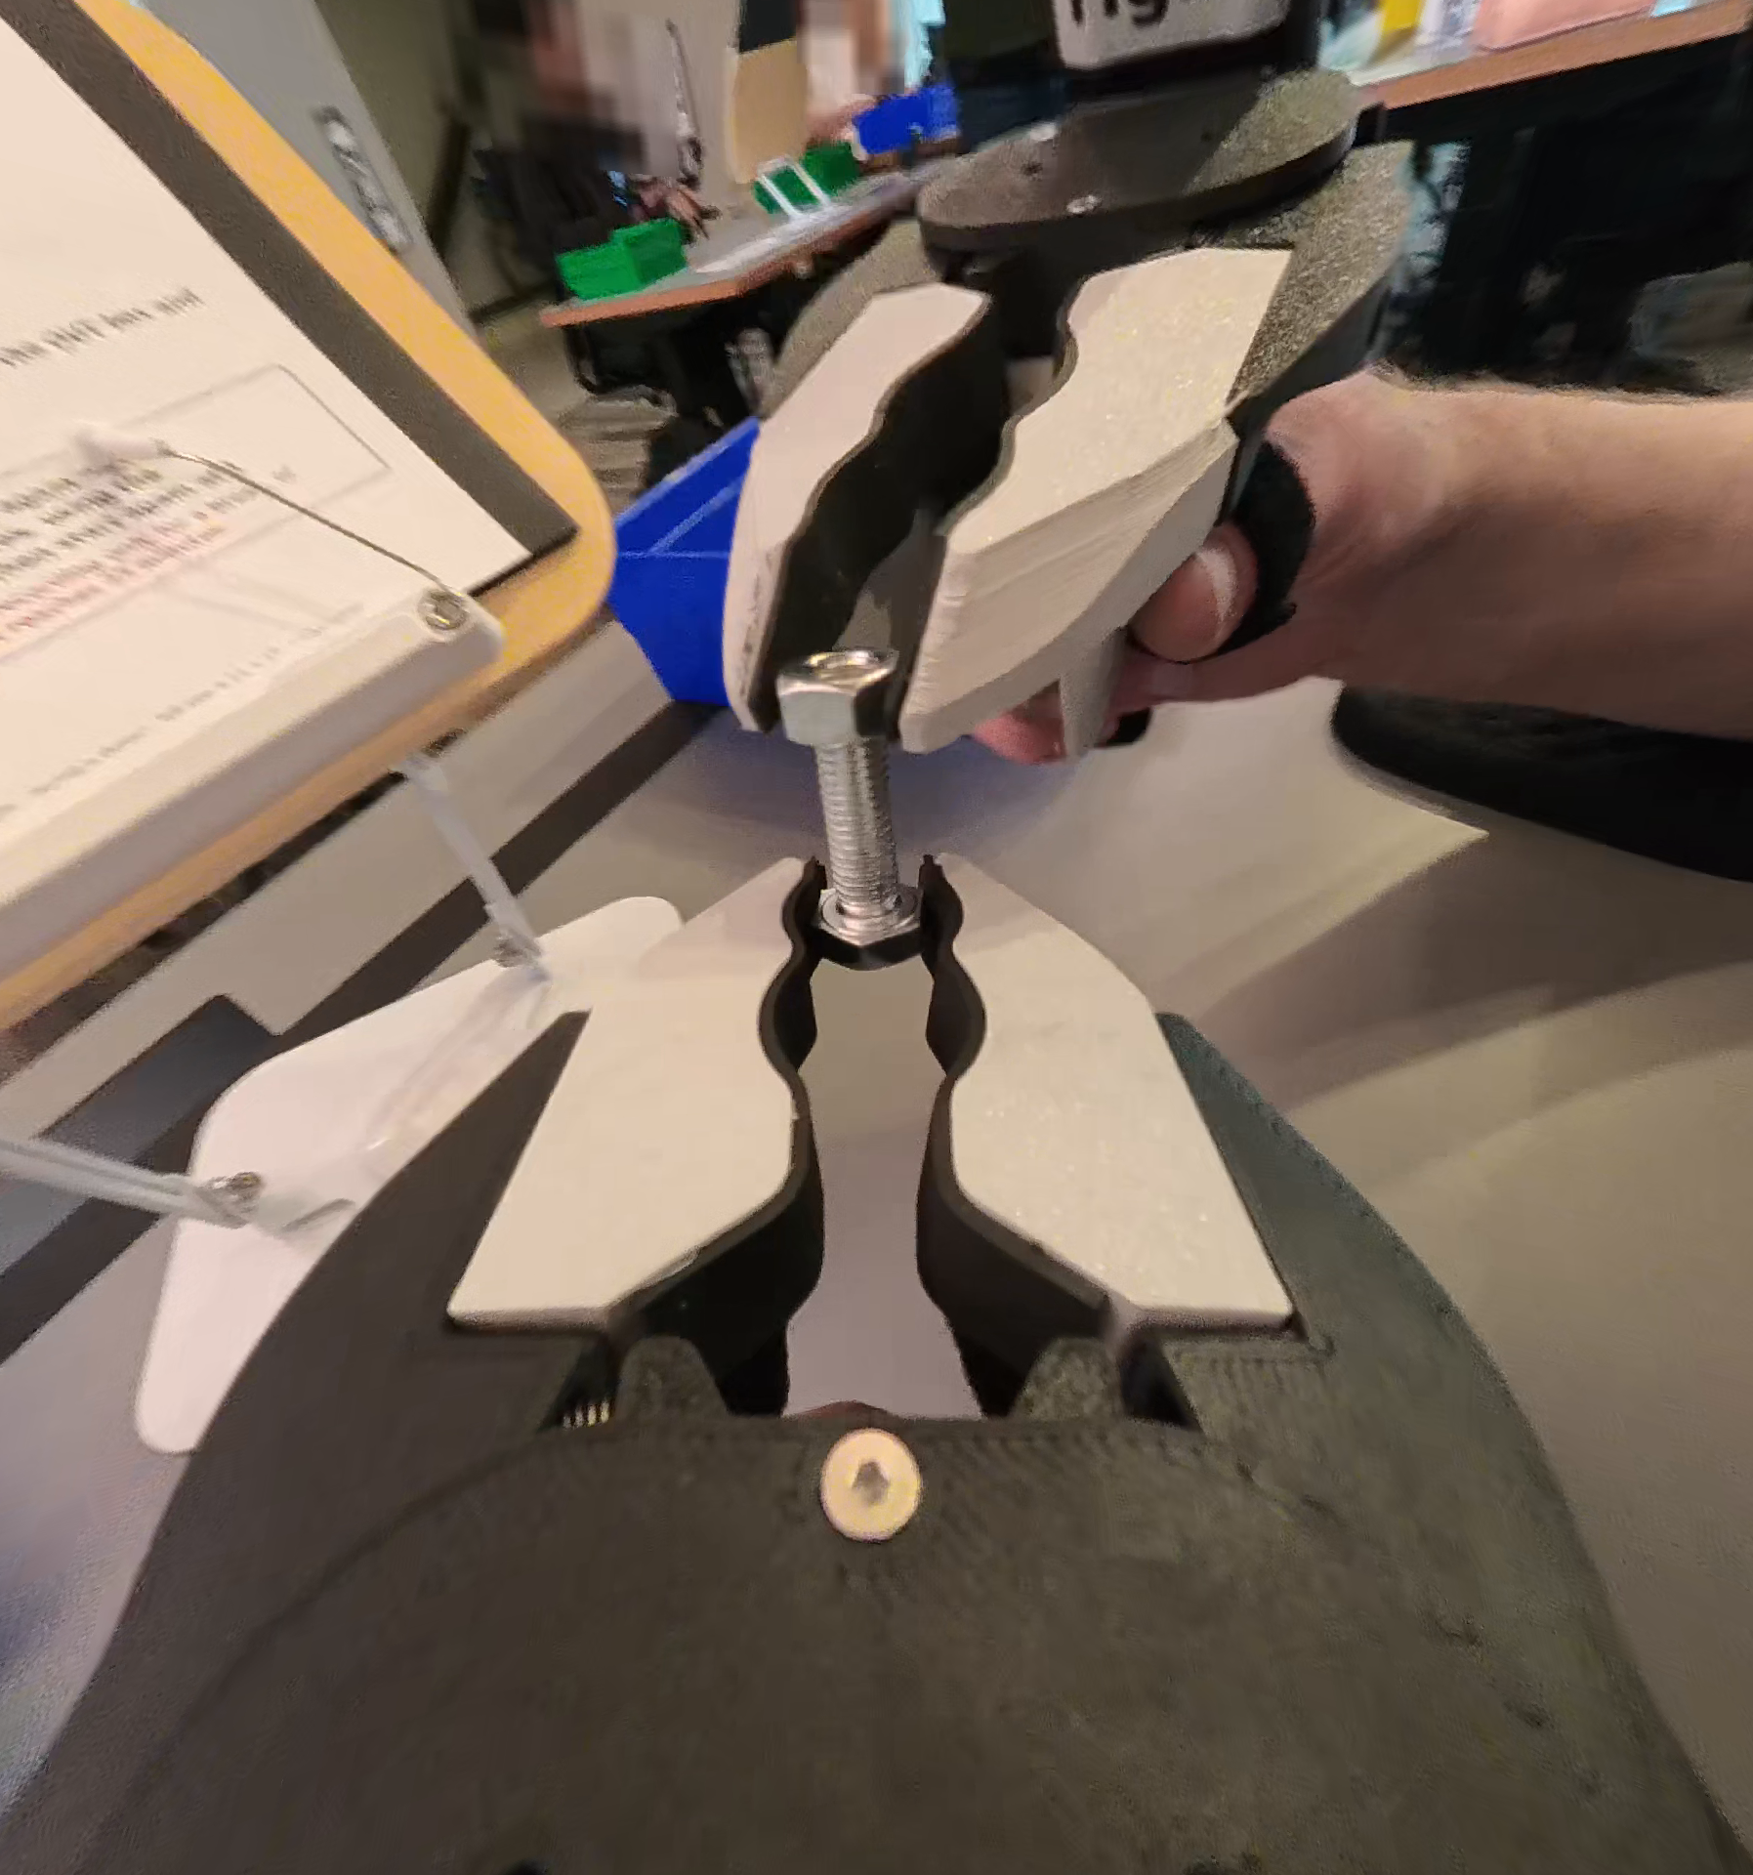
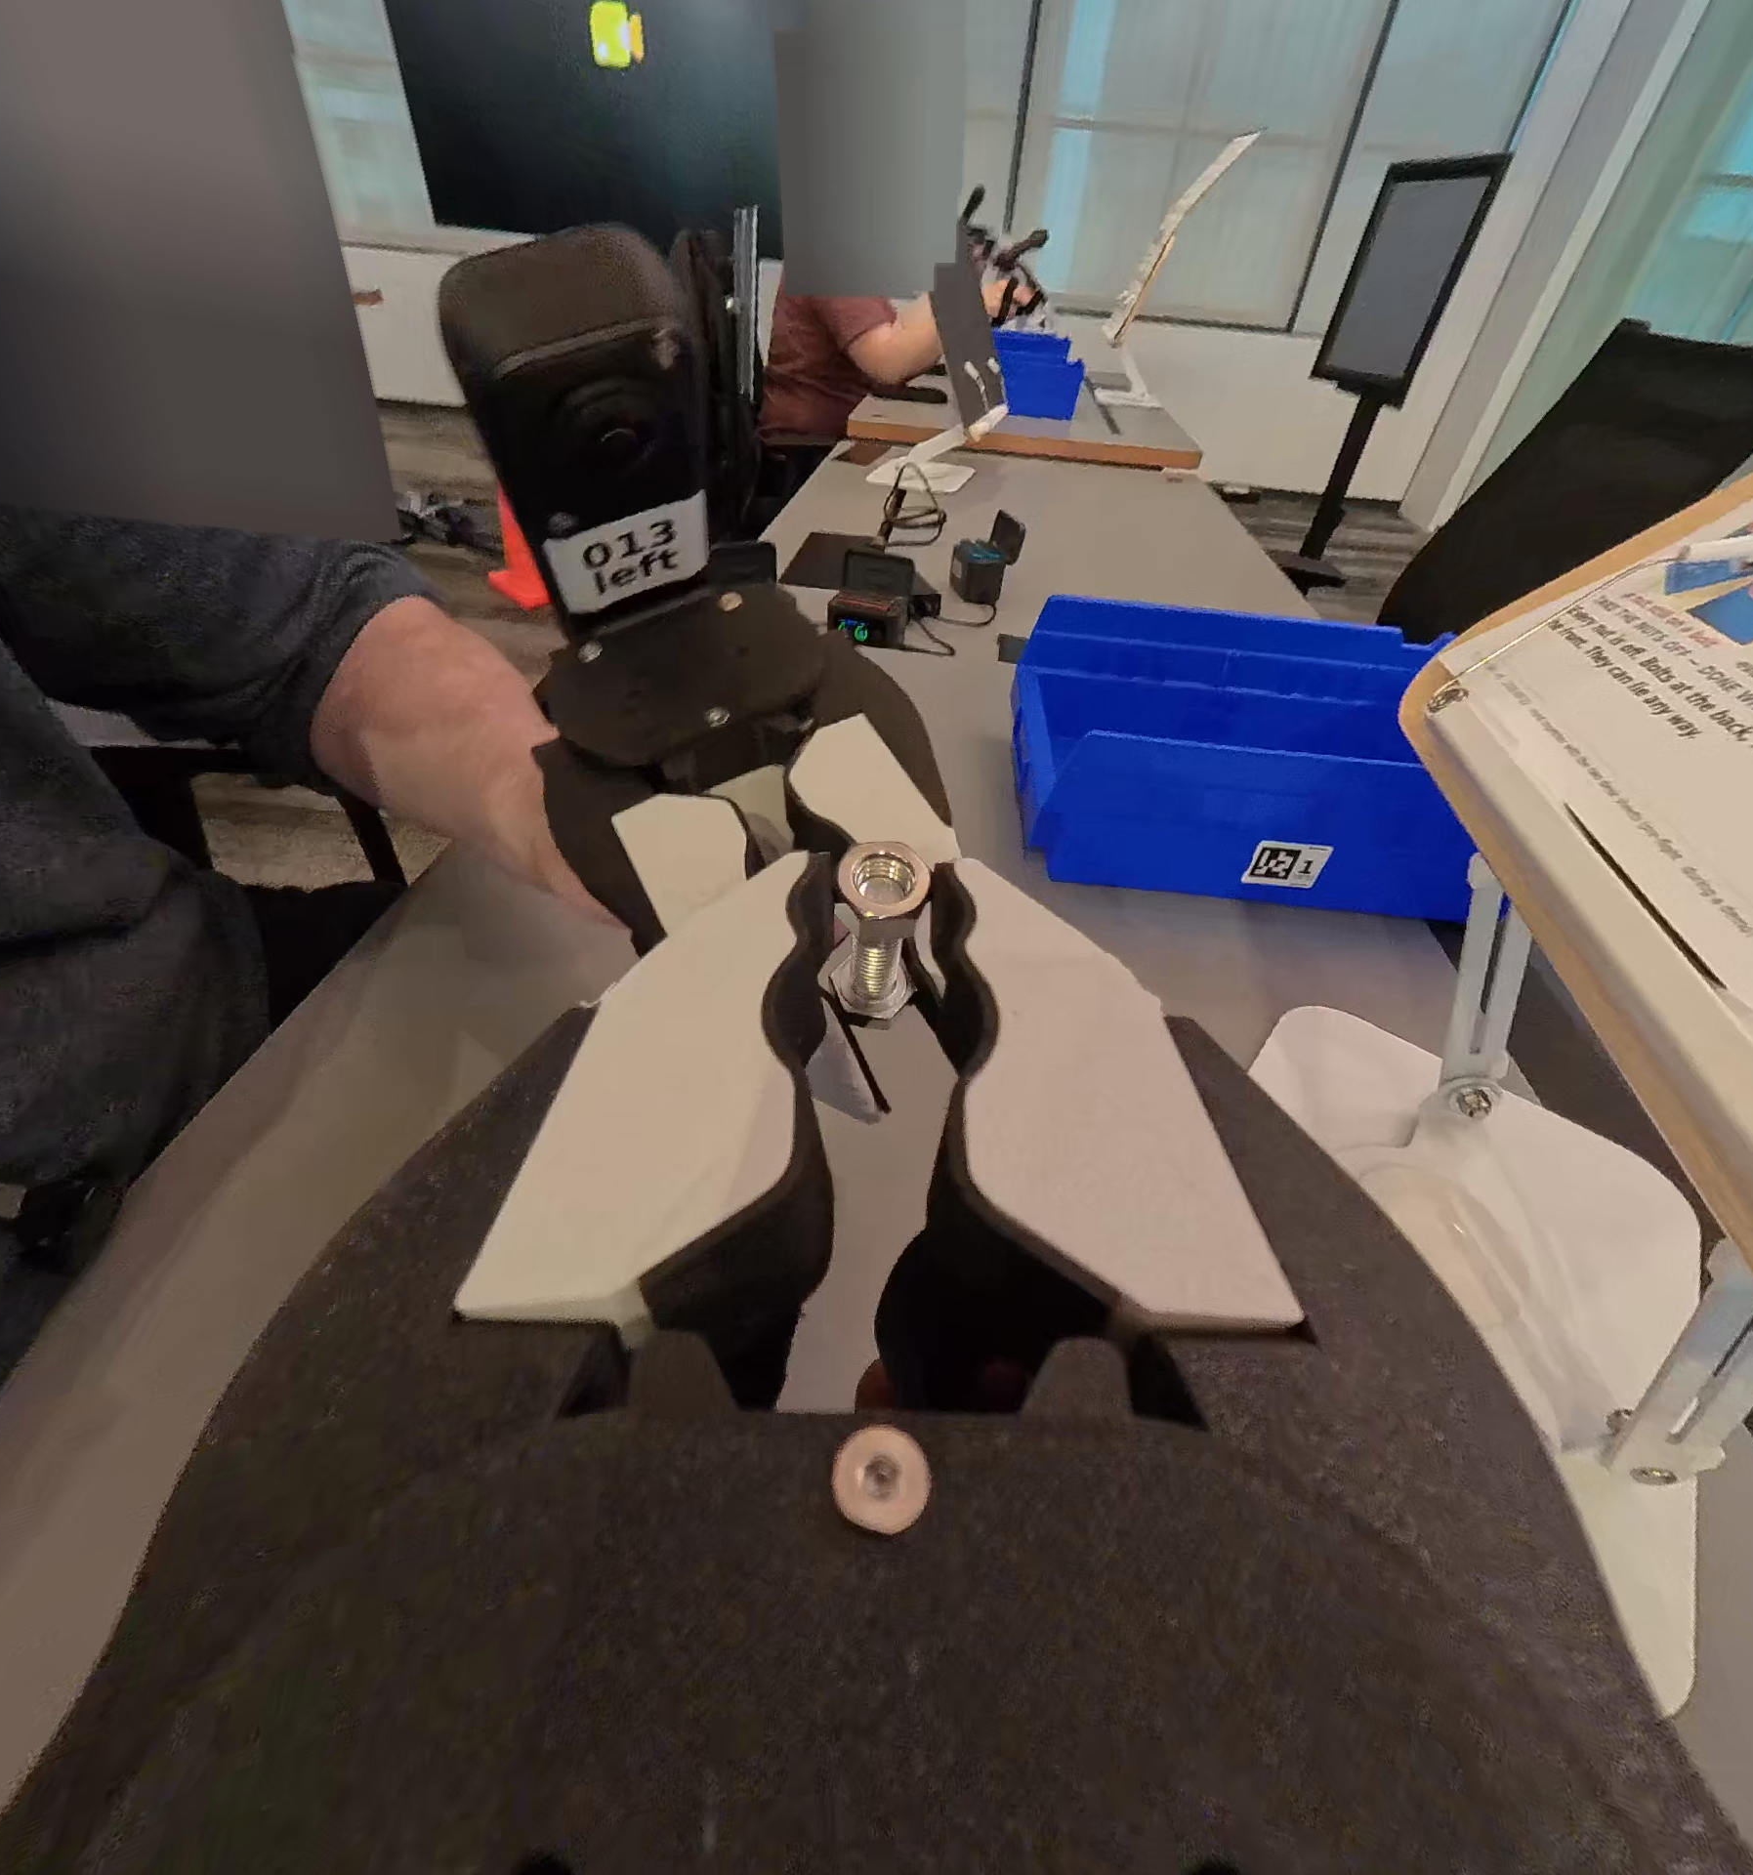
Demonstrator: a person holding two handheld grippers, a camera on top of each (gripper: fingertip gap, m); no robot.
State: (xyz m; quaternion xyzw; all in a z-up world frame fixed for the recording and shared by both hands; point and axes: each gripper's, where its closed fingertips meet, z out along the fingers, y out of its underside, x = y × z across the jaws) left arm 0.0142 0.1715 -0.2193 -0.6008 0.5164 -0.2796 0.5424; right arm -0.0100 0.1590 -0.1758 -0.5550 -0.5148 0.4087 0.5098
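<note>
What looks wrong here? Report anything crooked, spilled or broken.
Nothing stands out. The bolt runs straight between the two claws: left claw grips its head, right claw grips the nut. Nothing is bent or spilled.

The bolt [image 1: 857, 802] stands upright between the two tongs: right tongs [image 1: 836, 700] grip its upper end, left tongs [image 1: 867, 918] its lower nut [image 1: 867, 928]. Behind on the counter [image 2: 1105, 528] sits a bin [image 2: 1237, 751]; a document stand [image 2: 1613, 812] rises beside it.

Silver bolt [image 1: 860, 812], blue bin [image 2: 1247, 771], white-and-black gripper fingers [image 1: 649, 1116].
</note>
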